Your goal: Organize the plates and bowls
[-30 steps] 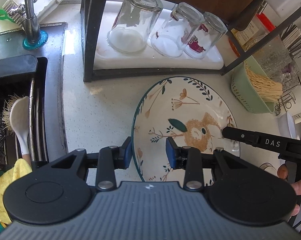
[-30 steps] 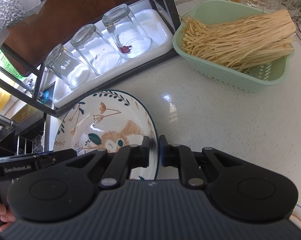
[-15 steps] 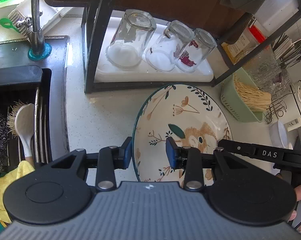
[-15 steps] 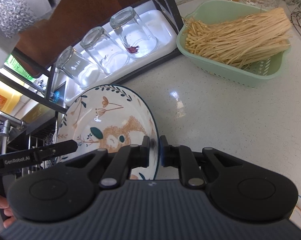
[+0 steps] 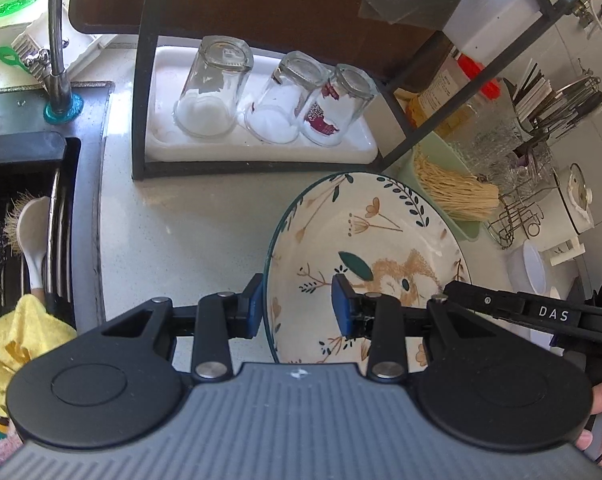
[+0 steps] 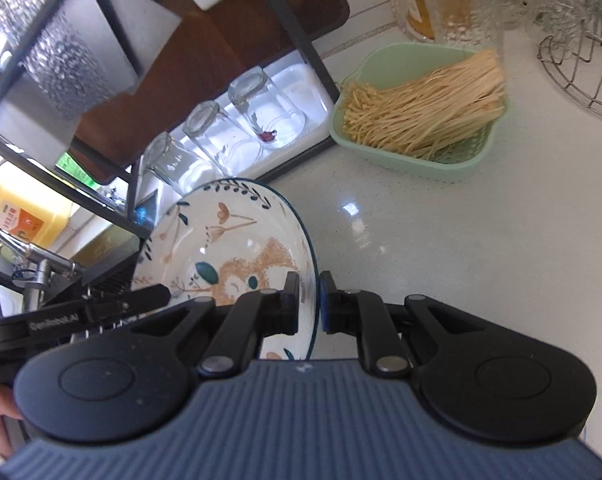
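Pale speckled countertop, glossy. Landmark: black-framed rack, standing on the counter at its rear.
- Mint-green basket of pale noodle-like strands: on the counter, just right of the rack.
- Wire stand: right of the basket, farther from the rack.
- Sink: set into the counter, left of the rack.
- Tap: behind the sink, left of the rack.

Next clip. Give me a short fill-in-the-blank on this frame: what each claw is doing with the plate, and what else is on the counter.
1. Both claws grip the rim of the same patterned ____.
2. The right claw is ____ on the plate, pads pinching its edge.
3. The tray under the shelf holds ____ upturned glasses.
4. The green basket holds pale ____.

Missing words: plate; shut; three; noodles
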Tool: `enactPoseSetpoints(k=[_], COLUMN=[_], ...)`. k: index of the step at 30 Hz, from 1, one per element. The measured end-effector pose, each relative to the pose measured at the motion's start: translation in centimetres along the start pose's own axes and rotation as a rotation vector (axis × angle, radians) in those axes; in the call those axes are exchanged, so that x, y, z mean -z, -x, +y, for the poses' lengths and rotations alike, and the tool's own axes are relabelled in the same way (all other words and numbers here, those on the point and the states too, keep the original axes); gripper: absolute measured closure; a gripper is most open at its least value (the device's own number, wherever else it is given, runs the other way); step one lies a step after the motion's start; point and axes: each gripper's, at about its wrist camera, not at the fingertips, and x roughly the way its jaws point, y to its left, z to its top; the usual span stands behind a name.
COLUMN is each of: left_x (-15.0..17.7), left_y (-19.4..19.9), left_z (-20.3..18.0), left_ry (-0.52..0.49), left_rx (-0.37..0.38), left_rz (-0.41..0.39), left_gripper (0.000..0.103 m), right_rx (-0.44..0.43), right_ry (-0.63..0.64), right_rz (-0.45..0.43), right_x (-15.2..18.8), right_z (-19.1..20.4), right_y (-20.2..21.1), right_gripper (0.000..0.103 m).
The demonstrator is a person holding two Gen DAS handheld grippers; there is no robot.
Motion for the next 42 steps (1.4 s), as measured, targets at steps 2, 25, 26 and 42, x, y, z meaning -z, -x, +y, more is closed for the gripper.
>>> enactPoseSetpoints(k=[2, 25, 26, 42], left_x=[0.6, 7.1, 7.6, 12.1], left_y=[0.5, 2.4, 2.2, 0.8], left_z=[-0.6, -8.6, -8.9, -11.1], left_ry=[0.02, -0.027, -0.024, 0.01], left_rx=[0.011, -0.02, -0.029, -0.168], left_rz=[0.003, 0.03, 0.032, 0.084], left_gripper=[0.063, 0.063, 0.063, 0.063], right_rx=[-0.003, -0.003, -0.004, -0.067], right_ry=[0.007, 0.025, 0.034, 0.161], right_rz=[-0.011, -0.002, 0.006, 0.154], right_x=[0.3, 3.0, 3.2, 6.3], right_z=[-0.3, -6.0, -6.3, -9.7], right_y=[1.0, 6.4, 6.5, 4.7], right_gripper=[0.09, 0.09, 0.09, 0.089])
